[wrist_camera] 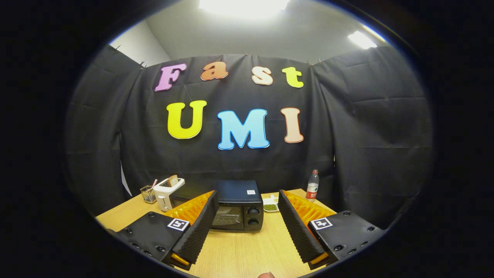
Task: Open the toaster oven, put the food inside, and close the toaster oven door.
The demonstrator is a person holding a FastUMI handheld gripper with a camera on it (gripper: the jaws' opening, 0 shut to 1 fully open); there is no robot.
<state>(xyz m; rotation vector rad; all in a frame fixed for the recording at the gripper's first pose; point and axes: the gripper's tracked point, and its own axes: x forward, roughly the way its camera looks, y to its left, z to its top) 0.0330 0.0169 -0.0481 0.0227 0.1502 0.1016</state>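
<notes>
Beyond the spread, empty gripper [247, 210], oven [235, 206] sits door shut. Rigid hinged door, probably light; hook the top edge handle, which I can't make out.

no readable text on toaster oven [235, 206].

A light wooden table [239, 251] carries 5 things at its far edge: a wire basket [148, 194], white toaster [166, 192], black toaster oven [236, 206], small dish [270, 205] and bottle [312, 185], lower centre of the frame.
</notes>
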